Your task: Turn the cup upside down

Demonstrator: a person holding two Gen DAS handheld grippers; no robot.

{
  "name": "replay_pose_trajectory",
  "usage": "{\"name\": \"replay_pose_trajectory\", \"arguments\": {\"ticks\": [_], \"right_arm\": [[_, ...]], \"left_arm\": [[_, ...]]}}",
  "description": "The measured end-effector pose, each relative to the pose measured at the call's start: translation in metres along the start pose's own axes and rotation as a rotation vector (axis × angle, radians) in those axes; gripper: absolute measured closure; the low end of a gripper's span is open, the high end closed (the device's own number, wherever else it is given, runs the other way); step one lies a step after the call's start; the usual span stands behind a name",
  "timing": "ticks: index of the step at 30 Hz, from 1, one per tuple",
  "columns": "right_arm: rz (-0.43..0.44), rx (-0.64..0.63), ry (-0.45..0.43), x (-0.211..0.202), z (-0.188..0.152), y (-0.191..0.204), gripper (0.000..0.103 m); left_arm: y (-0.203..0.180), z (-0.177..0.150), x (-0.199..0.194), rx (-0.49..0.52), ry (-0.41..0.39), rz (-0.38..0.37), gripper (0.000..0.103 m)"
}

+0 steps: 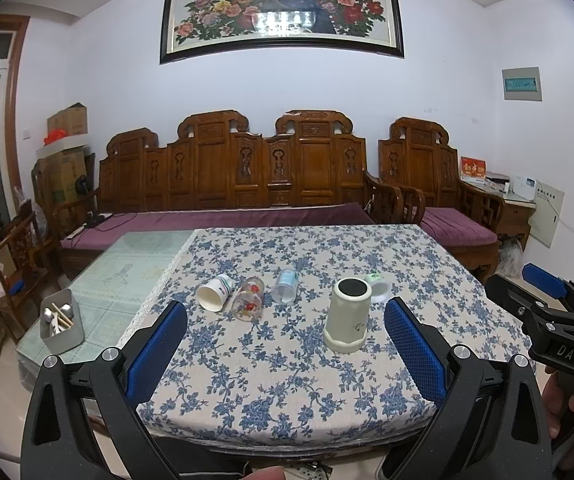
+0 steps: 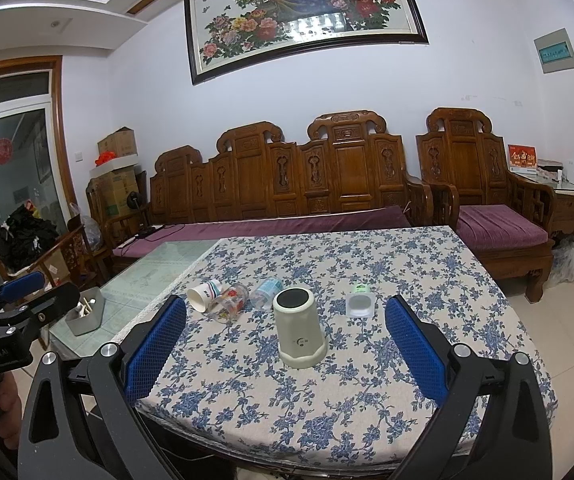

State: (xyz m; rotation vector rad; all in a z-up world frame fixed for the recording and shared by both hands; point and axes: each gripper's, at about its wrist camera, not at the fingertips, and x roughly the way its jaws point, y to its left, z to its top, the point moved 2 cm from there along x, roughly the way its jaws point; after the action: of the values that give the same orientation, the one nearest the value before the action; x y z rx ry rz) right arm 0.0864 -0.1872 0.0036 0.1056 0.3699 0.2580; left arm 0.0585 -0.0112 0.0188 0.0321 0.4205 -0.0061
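Note:
A cream cup [image 1: 347,320] [image 2: 299,330] stands upside down on the floral tablecloth [image 1: 287,380] [image 2: 327,400], its dark base up and its wide rim on the cloth. My left gripper [image 1: 285,344] is open and empty, held at the table's near edge with the cup between its fingers' line of sight, right of centre. My right gripper [image 2: 285,340] is open and empty, short of the cup, which sits centred ahead of it. Each gripper shows at the side of the other's view.
Behind the cup lie a paper cup [image 1: 215,291] [image 2: 203,293], a flowered glass [image 1: 249,300] [image 2: 229,303] and a clear plastic cup [image 1: 285,286] [image 2: 265,293], all on their sides. A small white tub [image 1: 379,288] [image 2: 361,304] stands right. A grey utensil box [image 1: 62,320] [image 2: 85,311] sits left.

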Motion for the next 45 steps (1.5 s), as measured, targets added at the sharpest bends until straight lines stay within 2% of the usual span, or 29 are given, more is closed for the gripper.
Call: {"name": "replay_pose_trajectory", "arguments": {"ticks": [45], "right_arm": [[0.002, 0.002, 0.001, 0.0011, -0.0012, -0.0025, 0.003]], "left_arm": [[0.0086, 0.0022, -0.0003, -0.009, -0.001, 0.0, 0.008]]}}
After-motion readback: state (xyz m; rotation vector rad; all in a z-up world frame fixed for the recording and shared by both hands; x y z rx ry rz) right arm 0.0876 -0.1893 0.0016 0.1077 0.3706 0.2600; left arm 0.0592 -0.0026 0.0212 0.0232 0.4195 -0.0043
